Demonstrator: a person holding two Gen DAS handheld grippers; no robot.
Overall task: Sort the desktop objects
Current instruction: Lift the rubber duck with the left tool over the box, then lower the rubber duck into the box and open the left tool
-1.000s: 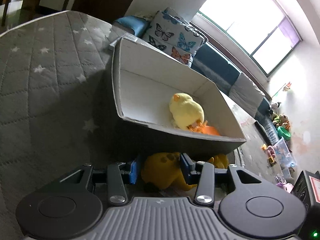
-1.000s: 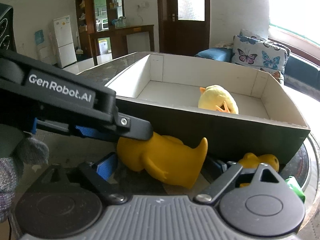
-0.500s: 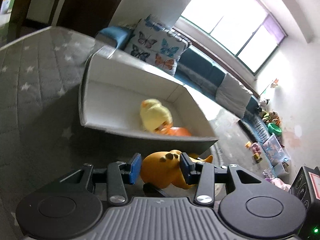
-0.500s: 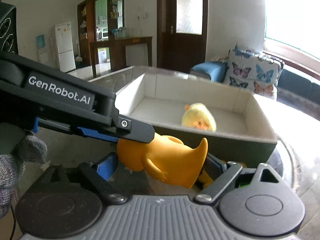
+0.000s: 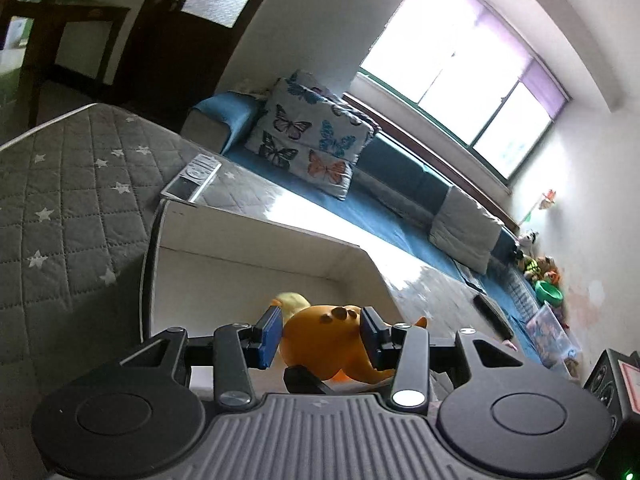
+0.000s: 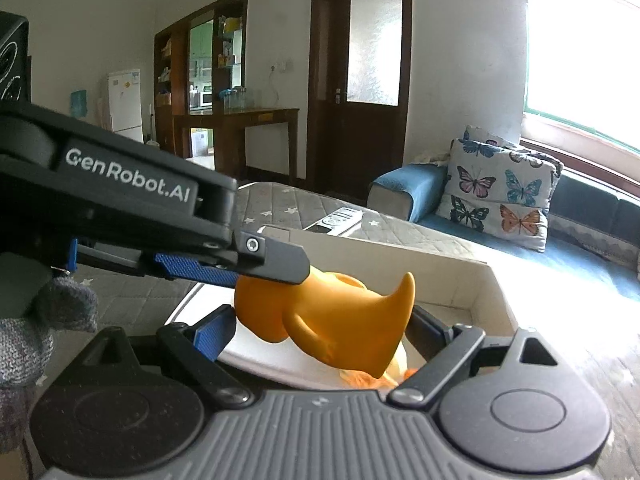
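Much of the orange rubber duck (image 5: pixel 324 340) is hidden: in the left wrist view its lower part is cut off by the gripper body, and only its rounded back, clamped between the blue pads (image 5: pixel 269 337) of the left gripper (image 5: pixel 320 336), is seen. In the right wrist view the duck's head end is covered by the left gripper's finger (image 6: pixel 272 260), while the pointed tail (image 6: pixel 404 292) is shown clearly. A pale yellow plush chick (image 5: pixel 294 302) is largely concealed behind the duck, so only its top can be made out inside the white tray (image 5: pixel 248 248); in the right wrist view only a scrap of yellow and orange is glimpsed under the duck. The tray's near edge is cut off by both gripper bodies.

The duck is gripped by the left gripper, both pads being pressed against its sides, and is held above the tray's interior, near its front wall. The right gripper (image 6: pixel 320 332) is spread wide, with the duck lying between its fingers; whether either pad is touched cannot be told. A grey knitted glove (image 6: pixel 44 332) is seen left of the duck. A remote control (image 6: pixel 336 220) is laid on the grey starred quilt (image 5: pixel 68 200) just beyond the tray's far corner. A butterfly cushion (image 6: pixel 500 196) is propped on the blue sofa (image 5: pixel 400 184) well beyond the tray.
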